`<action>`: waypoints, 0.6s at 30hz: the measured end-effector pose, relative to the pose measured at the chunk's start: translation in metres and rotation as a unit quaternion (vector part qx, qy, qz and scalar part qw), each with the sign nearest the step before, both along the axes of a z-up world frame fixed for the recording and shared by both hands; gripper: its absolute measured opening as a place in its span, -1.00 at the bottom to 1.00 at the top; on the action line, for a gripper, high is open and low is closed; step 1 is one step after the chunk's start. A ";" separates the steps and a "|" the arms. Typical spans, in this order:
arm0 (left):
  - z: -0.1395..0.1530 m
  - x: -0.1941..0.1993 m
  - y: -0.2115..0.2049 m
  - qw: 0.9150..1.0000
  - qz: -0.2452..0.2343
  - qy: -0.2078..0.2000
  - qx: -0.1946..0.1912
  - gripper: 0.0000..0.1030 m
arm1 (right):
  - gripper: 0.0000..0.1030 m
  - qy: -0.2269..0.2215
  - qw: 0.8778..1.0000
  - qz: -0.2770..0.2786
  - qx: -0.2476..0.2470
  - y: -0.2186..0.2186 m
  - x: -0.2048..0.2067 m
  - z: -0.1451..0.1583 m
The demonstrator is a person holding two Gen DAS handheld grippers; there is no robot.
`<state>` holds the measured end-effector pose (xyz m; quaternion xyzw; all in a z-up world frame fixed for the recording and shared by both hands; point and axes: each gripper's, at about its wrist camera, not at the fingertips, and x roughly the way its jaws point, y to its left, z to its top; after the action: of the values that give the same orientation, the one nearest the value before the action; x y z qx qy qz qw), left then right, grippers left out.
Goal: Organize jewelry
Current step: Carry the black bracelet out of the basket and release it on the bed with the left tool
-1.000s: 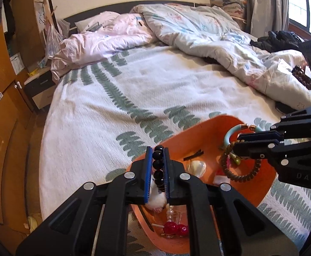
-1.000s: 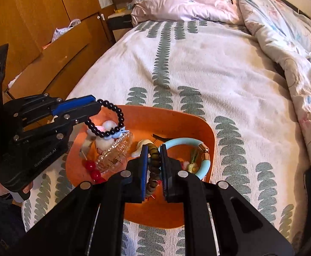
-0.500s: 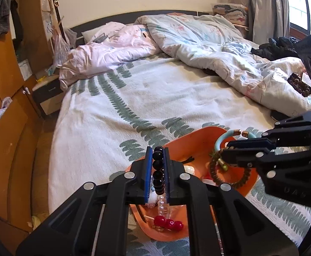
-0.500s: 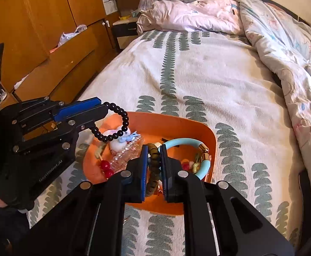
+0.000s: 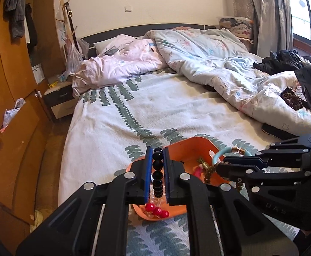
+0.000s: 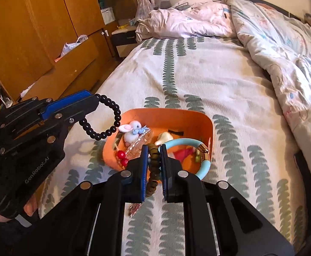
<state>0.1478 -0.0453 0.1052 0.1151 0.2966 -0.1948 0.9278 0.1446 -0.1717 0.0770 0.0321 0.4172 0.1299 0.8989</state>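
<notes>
Glossy round black bead bracelet (image 5: 157,175) | left gripper (image 5: 157,160) clamped | smooth orange tray (image 6: 198,117)

A black bead bracelet (image 6: 104,119) hangs as an open loop, pinched in the left gripper (image 5: 157,170), beside the orange tray (image 6: 210,128). A brown bead bracelet (image 6: 153,166) is clamped in the right gripper (image 6: 154,166). The tray, near the bed's foot edge, holds a light-blue bangle (image 6: 185,143), red beads (image 6: 122,156) and a white charm (image 6: 132,130).

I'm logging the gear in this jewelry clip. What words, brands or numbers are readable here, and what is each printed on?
"GenRobot.AI": on the black body of the left hand-held gripper, seen in the right wrist view; it is shut on the black bead bracelet.
"DAS": letters on the body of the right hand-held gripper, seen in the left wrist view; possibly part of a longer mark.
Papers on the wardrobe: too blurred to read.
</notes>
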 end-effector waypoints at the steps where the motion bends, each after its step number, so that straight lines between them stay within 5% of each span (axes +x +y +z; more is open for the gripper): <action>1: 0.001 -0.004 0.001 1.000 0.001 0.002 -0.003 -0.81 | -0.77 -0.001 1.000 -0.001 0.002 0.001 -0.005 0.001; 18: -0.010 -0.069 0.007 1.000 0.017 0.014 -0.006 -0.81 | -0.77 0.007 1.000 -0.004 0.011 0.014 -0.079 -0.004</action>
<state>0.0784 -0.0384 0.0948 0.1014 0.3106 -0.1823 0.9274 0.0653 -0.1580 0.0727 0.0447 0.4222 0.1305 0.8960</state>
